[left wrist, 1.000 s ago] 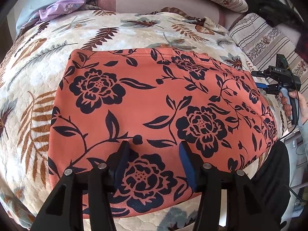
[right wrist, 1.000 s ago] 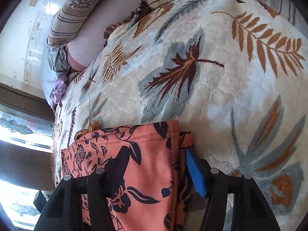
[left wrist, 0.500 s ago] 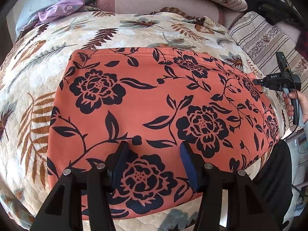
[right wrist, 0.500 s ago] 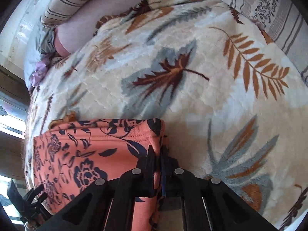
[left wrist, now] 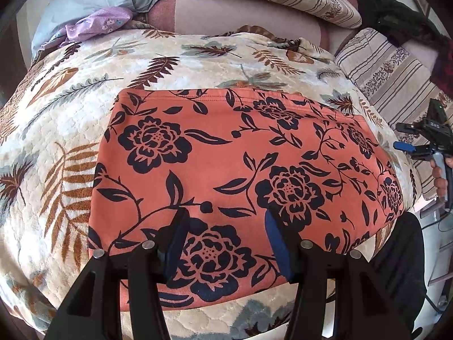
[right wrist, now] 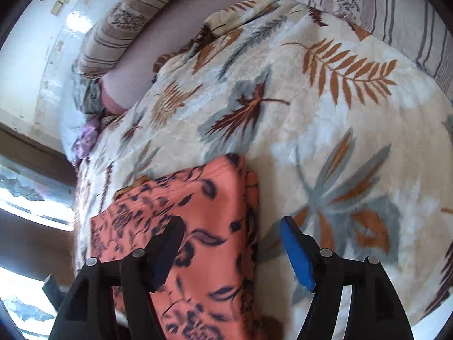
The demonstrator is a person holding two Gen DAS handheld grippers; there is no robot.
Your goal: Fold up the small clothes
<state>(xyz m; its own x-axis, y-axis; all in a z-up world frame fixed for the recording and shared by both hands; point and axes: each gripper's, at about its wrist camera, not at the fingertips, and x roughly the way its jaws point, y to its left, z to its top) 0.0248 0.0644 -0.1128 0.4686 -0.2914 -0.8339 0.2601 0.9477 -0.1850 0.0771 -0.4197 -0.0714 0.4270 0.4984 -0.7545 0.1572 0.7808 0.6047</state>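
The right gripper (right wrist: 229, 250) has just been opening: its fingers (right wrist: 297, 257) now stand spread with nothing pinched, one over the orange floral garment (right wrist: 198, 212) and the blue-padded one out over the leaf-print blanket (right wrist: 325, 107), so the garment's right-hand edge runs between them untouched. In the left wrist view the same tool hangs off the garment's far right end, clear of the cloth, with a hand (left wrist: 438, 175) on its grip. The left gripper (left wrist: 226, 235) has its fingers (left wrist: 276, 240) about half spread above the near edge of the orange floral garment (left wrist: 215, 155), hovering rather than pressing as far as can be judged; no cloth is gathered between them. The garment lies flat and smooth across the blanket (left wrist: 85, 85) on the bed, already a tidy rectangle with doubled layers showing at its right end, so the step in hand looks like the next fold of that rectangle. To do it well, each gripper should bite all layers at a corner, not only the top one, both lifting together and low so the slippery cloth does not slump, then laying edge onto edge before letting go. The quilt beneath is plush; a deep bite risks catching it too.
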